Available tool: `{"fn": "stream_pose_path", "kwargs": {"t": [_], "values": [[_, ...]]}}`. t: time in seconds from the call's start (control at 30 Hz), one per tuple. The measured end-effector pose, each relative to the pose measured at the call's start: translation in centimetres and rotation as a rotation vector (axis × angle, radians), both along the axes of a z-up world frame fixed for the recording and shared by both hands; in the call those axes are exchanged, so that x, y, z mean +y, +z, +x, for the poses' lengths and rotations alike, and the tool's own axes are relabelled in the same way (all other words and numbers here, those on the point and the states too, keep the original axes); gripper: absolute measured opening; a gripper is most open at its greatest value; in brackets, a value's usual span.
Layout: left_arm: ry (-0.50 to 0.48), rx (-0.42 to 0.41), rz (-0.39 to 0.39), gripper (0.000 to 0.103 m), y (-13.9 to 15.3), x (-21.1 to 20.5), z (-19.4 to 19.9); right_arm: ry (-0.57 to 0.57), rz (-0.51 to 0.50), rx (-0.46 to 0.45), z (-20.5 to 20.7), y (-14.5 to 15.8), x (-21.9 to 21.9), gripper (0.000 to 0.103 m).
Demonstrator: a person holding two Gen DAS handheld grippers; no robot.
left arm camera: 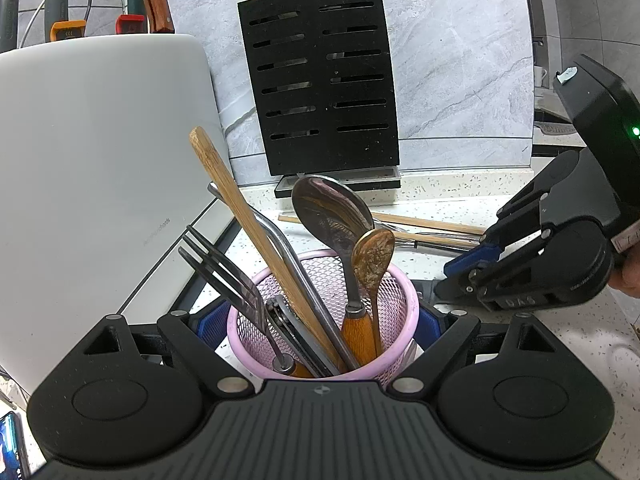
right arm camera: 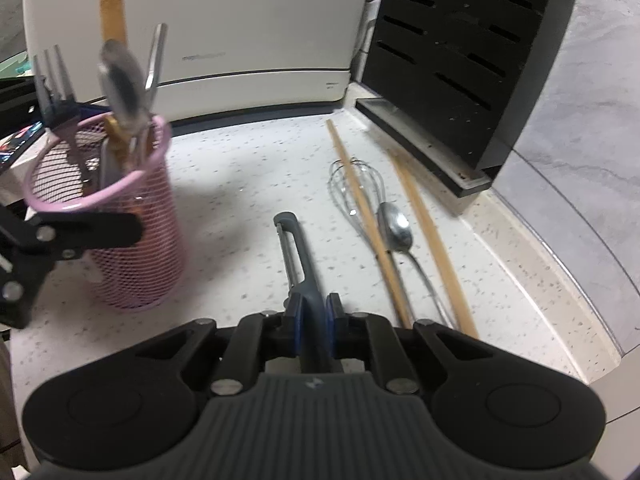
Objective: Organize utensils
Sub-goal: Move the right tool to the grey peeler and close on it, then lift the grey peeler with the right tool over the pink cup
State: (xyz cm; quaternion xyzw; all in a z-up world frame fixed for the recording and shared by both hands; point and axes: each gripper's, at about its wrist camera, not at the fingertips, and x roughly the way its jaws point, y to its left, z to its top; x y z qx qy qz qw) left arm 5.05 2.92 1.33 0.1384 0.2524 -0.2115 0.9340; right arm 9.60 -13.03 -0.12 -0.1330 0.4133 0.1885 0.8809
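right tool (right arm camera: 313, 312): closed on peeler (right arm camera: 296, 248), low over worktop (right arm camera: 240, 168) | left tool (left arm camera: 322, 326): clamped around pink cup (left arm camera: 404, 312) of utensils | whisk (right arm camera: 356, 184), spoon (right arm camera: 396, 226), chopsticks (right arm camera: 424, 220): on worktop

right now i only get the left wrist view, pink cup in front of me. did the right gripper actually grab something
Observer: Yes. In the right wrist view the right gripper is shut on the handle of a dark peeler, whose head points away across the counter.
Operator: what's still lying loose out there
Observer: A wire whisk, a metal spoon and two wooden chopsticks, side by side near the foot of the black knife block.
Operator: is my side holding the cup properly
Observer: The left gripper has its fingers either side of the pink cup, and the right wrist view shows one finger against the mesh wall below the rim.
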Motion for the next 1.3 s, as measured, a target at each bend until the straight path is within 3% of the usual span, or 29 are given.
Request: {"fn": "stream_pose_path", "kwargs": {"t": [0.1,0.27,0.4,0.6,0.83,0.97,1.3], "values": [[0.000,0.000,0.000,0.103,0.0,0.0,0.0,0.021,-0.010,-0.010,-0.2,0.0,0.4,0.013],[0.002,0.000,0.001,0.103,0.0,-0.1,0.0,0.066,-0.025,-0.056,0.0,0.3,1.3,0.027],[0.002,-0.001,0.002,0.103,0.0,0.0,0.0,0.102,-0.049,-0.051,1.4,-0.2,2.1,0.027],[0.002,0.000,0.001,0.103,0.0,0.0,0.0,0.106,0.001,0.024,3.5,-1.0,1.8,0.029],[0.002,0.000,0.001,0.103,0.0,-0.1,0.0,0.091,0.012,0.058,4.0,-1.7,1.9,0.028],[0.003,0.000,0.001,0.103,0.0,-0.1,0.0,0.102,0.023,0.072,4.0,-1.9,2.1,0.019],[0.003,0.000,0.002,0.103,0.0,-0.1,0.0,0.068,0.012,0.040,3.3,-1.4,2.0,0.013]]}}
